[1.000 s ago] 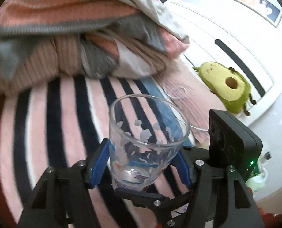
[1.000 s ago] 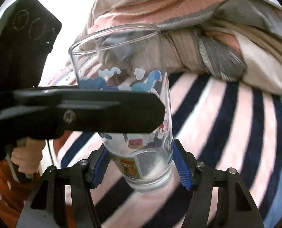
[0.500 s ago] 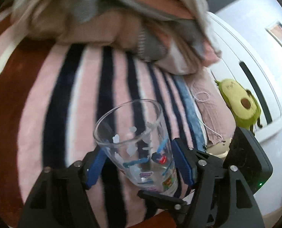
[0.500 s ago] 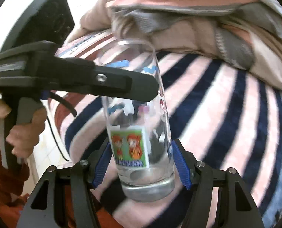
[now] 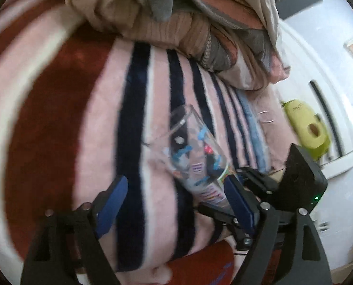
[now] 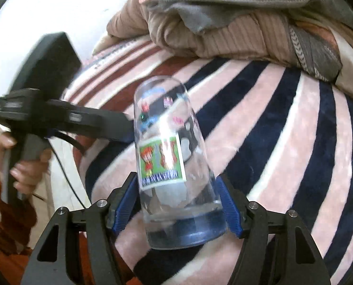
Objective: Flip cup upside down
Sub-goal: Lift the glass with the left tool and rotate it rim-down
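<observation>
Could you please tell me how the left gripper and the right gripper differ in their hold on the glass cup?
The right gripper is shut on the thick base of the cup; the left gripper stands open, with a wide gap on one side of the cup. Both have black arms and blue pads.

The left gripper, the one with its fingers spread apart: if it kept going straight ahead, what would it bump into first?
Probably the striped blanket. The left gripper is open, and the glass cup lies toward its right finger, held by the right gripper. Depth is hard to judge.
</observation>
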`<state>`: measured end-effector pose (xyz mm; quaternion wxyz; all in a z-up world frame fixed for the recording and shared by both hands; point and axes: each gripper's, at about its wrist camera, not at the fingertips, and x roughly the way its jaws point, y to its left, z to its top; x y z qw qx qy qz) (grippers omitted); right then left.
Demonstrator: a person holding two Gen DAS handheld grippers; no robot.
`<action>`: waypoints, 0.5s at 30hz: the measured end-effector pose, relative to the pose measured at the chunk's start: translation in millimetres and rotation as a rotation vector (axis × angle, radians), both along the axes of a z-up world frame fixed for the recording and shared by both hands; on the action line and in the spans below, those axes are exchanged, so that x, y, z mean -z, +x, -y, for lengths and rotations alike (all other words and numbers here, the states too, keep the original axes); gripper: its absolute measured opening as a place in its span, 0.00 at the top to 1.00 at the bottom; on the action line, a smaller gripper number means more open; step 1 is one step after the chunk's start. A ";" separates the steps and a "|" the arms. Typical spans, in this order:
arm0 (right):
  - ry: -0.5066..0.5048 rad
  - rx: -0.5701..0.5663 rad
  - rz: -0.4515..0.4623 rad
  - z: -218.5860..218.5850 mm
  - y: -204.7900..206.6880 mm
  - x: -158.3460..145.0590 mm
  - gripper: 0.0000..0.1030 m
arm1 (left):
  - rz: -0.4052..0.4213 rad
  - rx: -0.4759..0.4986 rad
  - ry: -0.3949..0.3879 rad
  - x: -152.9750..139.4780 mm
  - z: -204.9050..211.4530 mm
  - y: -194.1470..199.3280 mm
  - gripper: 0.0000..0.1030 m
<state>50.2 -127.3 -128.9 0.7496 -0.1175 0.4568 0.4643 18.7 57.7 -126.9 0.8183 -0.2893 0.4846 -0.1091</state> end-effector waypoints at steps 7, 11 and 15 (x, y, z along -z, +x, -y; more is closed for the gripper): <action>-0.009 0.083 0.073 17.1 -14.6 -6.2 0.25 | 0.174 0.191 0.262 -76.4 21.4 27.3 0.06; -0.006 0.143 0.117 32.3 -26.4 -9.0 0.24 | 0.131 0.410 0.310 -70.0 59.4 67.2 0.06; -0.028 0.174 0.132 41.6 -33.4 -4.8 0.21 | 0.069 0.577 0.411 -45.0 96.5 93.8 0.06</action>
